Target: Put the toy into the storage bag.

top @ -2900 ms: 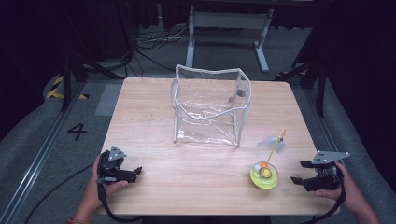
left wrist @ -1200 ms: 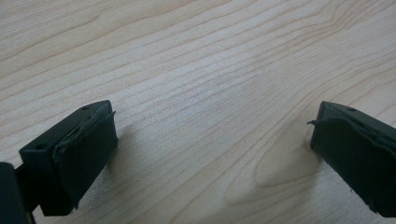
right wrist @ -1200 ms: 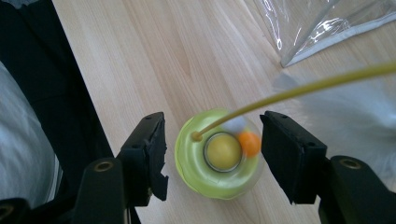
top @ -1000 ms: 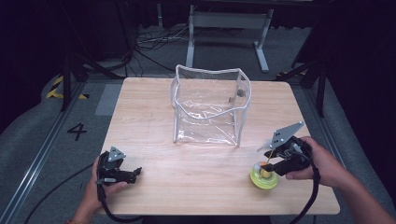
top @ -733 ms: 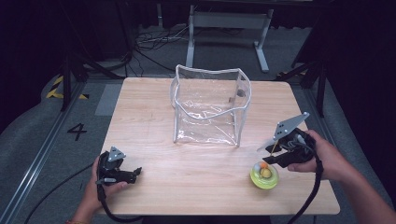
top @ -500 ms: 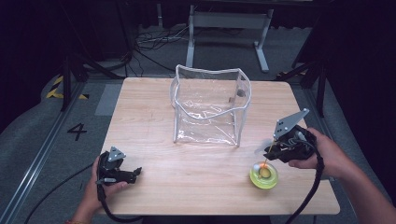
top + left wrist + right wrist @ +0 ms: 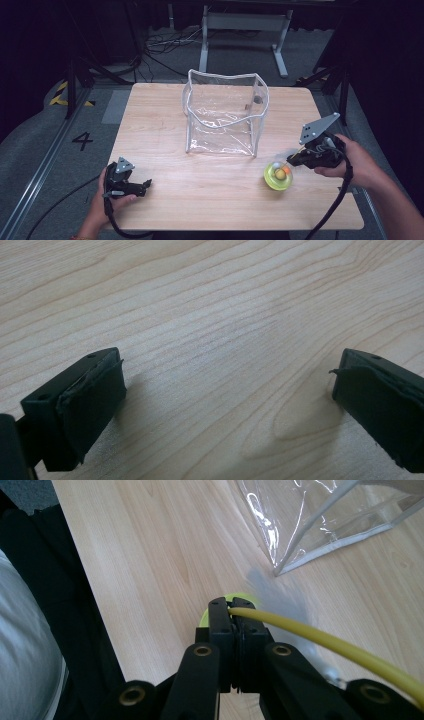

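A wooden table (image 7: 200,200) is seen across the middle of the high view, with a clear plastic bag (image 7: 225,112) standing upright and open-topped just above the centre of the frame. At the lower left of that view, the left gripper (image 7: 145,185) is held in a hand (image 7: 102,207) low over the bare wood, well apart from everything else. In the left gripper view its jaws are spread wide at the bottom corners, with nothing but wood grain between them.

At the right of the high view, the right gripper (image 7: 291,161) is held in the other hand (image 7: 357,162), just right of a yellow-green round toy (image 7: 278,176) with an orange and a pale ball on it. In the right gripper view the right gripper (image 7: 231,607) is seen pressed closed on a thin yellow stem (image 7: 320,640) that runs off to the lower right of the frame. A blurred grey shape is seen around the stem, and the toy's green edge (image 7: 204,616) is glimpsed behind the jaws. The bag's lower corner (image 7: 300,555) is seen at the upper right.
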A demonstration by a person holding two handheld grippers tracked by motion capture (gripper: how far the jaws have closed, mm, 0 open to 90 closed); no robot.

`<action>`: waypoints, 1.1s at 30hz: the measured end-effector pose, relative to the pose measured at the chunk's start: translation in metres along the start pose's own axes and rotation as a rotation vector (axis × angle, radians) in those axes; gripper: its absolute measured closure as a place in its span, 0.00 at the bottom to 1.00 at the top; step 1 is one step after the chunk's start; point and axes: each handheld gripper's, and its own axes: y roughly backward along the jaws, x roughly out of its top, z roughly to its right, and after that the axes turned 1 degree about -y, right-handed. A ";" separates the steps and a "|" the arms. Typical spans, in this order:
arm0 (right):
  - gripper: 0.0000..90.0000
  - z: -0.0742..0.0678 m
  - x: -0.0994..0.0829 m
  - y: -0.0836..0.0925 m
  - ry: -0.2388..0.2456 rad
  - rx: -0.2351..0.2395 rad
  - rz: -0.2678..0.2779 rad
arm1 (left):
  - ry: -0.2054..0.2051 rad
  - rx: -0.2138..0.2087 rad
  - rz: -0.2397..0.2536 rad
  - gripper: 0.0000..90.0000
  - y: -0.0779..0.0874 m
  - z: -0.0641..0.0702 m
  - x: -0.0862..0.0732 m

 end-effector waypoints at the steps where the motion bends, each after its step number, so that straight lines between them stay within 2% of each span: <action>1: 0.99 0.001 0.000 0.002 -0.008 -0.006 0.004 | 0.000 0.000 0.000 0.01 0.000 0.000 0.000; 11: 0.99 0.019 0.005 0.022 -0.044 -0.033 0.045 | 0.000 0.000 0.000 0.01 0.000 0.000 0.000; 25: 0.99 0.045 0.008 0.042 -0.094 -0.094 0.051 | 0.000 0.000 0.000 0.01 0.000 0.000 0.000; 33: 0.99 0.061 0.026 0.066 -0.105 -0.142 0.063 | 0.000 0.000 0.000 0.01 0.000 0.000 0.000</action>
